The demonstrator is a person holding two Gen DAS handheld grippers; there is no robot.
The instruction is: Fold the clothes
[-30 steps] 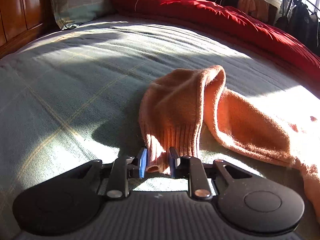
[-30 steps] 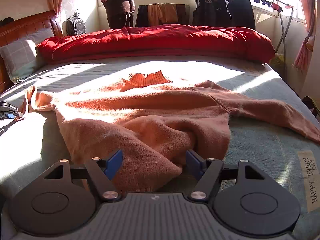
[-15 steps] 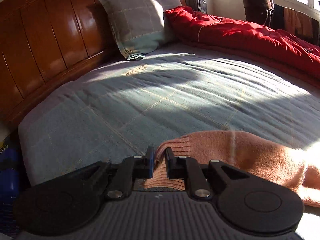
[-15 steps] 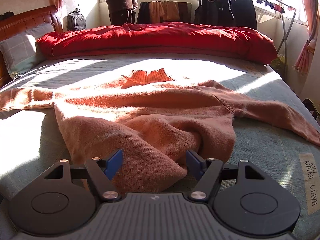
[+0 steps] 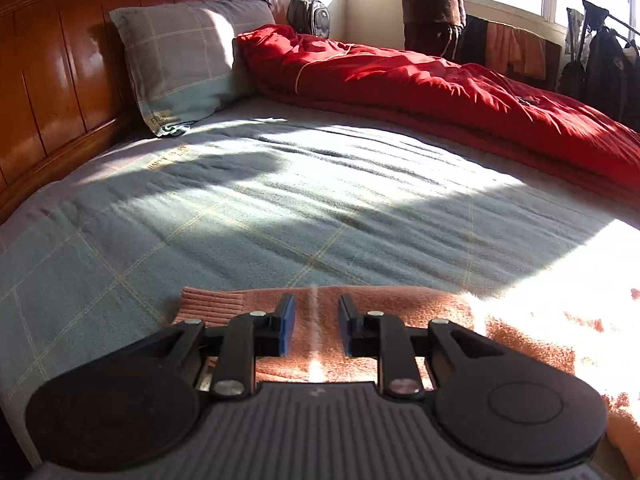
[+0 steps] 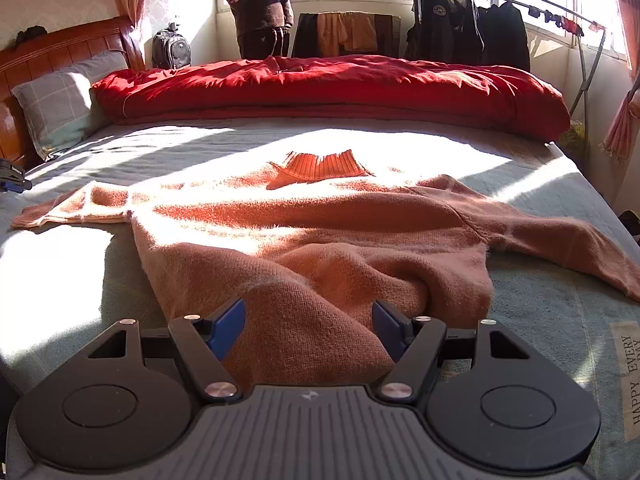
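Sunlit across its middle, the grey-green checked bedspread (image 6: pixel 120 280) fills both views, with a rolled red quilt (image 6: pixel 332 88) along its far edge and a grey checked pillow (image 5: pixel 184 60) against the wooden headboard (image 5: pixel 52 80) at upper left. We see a person in a dark patterned sweater (image 6: pixel 258 4) standing by the window at top centre, beside a rack of dark jackets (image 6: pixel 468 28).

In the right wrist view, the fuzzy orange knitted sweater (image 6: pixel 320 232) lies spread over the centre of the bedspread, ribbed collar toward the quilt, one sleeve reaching to the left of the frame and the other to the right. We note the right gripper (image 6: pixel 308 330) at lower centre with its blue-padded jaws wide apart; the bunched hem lies between them, and no pad presses on it.

In the left wrist view, the left gripper (image 5: pixel 316 330) sits at lower centre above the sleeve (image 5: pixel 400 308), whose ribbed cuff (image 5: pixel 210 306) lies flat to the left. Its jaws are opening, with nothing clamped between them.
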